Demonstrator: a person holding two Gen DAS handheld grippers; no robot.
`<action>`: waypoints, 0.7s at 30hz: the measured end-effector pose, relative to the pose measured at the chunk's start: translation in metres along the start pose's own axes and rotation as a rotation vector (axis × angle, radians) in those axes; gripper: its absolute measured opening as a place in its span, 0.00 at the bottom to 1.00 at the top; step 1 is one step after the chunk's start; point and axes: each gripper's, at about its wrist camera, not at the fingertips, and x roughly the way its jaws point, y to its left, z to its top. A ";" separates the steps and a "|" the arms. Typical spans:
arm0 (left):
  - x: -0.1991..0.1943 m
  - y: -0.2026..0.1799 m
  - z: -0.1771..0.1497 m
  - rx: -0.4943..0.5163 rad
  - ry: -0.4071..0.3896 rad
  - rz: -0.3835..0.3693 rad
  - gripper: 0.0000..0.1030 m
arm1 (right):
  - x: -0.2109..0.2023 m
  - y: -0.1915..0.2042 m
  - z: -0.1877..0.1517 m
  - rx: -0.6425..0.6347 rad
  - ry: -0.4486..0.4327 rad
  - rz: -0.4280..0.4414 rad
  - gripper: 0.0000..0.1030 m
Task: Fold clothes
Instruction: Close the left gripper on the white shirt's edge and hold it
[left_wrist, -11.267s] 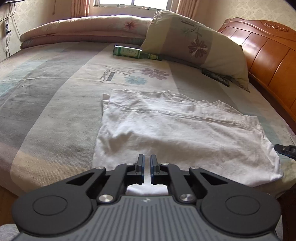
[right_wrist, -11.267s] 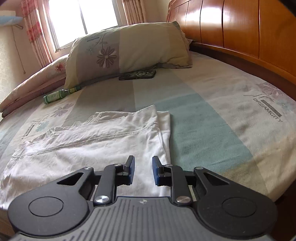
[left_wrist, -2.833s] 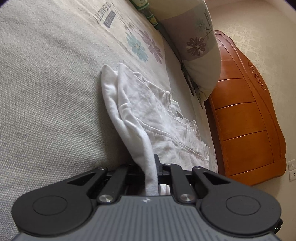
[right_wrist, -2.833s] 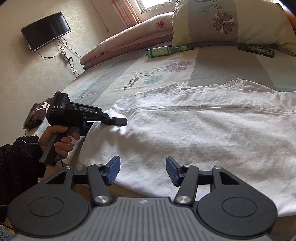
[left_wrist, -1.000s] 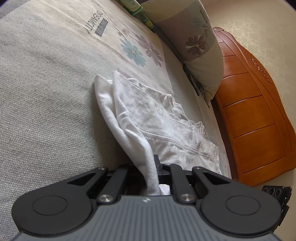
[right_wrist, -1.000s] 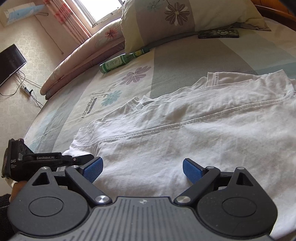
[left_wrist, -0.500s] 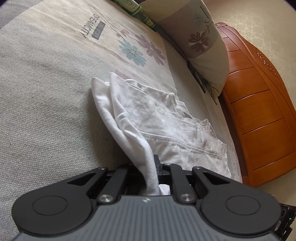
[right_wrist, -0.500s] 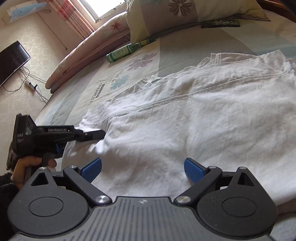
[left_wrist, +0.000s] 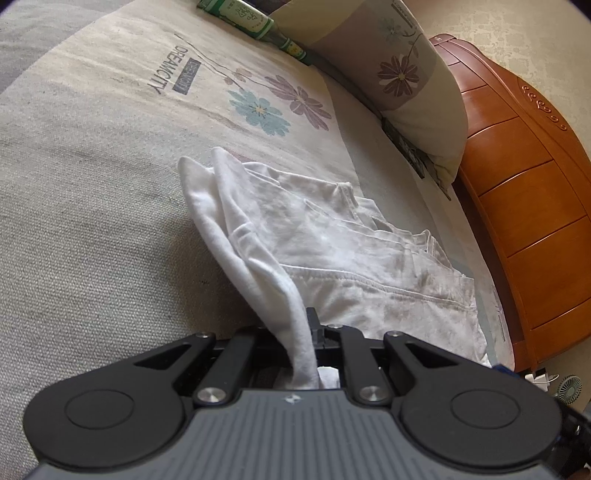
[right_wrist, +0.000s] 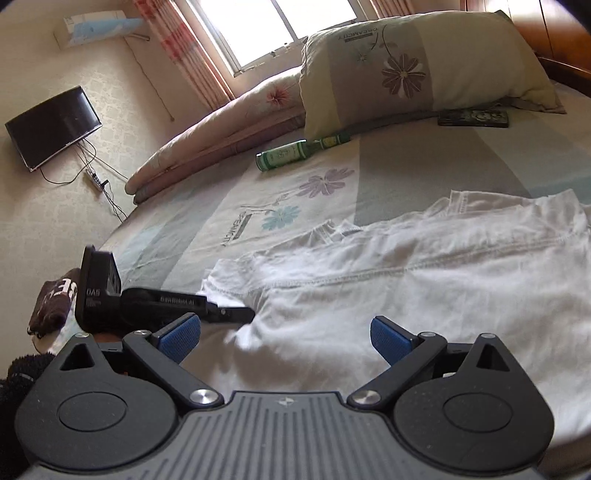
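The white T-shirt (right_wrist: 424, 295) lies spread across the patterned bedsheet (left_wrist: 92, 166), below the flowered pillow (right_wrist: 406, 74) and the green bottle (right_wrist: 291, 155). The left gripper (left_wrist: 314, 332), held low and level at the bed's edge, is clamped on the shirt's near corner, lifting it in a taut fold. The right gripper (right_wrist: 286, 334) hovers just over the shirt's middle, its blue pads (right_wrist: 391, 338) spread wide and holding nothing
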 end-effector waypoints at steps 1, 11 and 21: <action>0.000 0.001 -0.001 -0.003 -0.003 -0.002 0.11 | 0.010 -0.004 0.006 0.002 0.007 0.003 0.98; 0.001 0.014 -0.002 -0.026 -0.011 -0.072 0.11 | 0.103 -0.034 0.040 -0.036 0.034 -0.055 0.98; 0.002 0.013 0.000 -0.034 -0.001 -0.074 0.11 | 0.109 -0.049 0.060 0.011 0.053 -0.069 0.99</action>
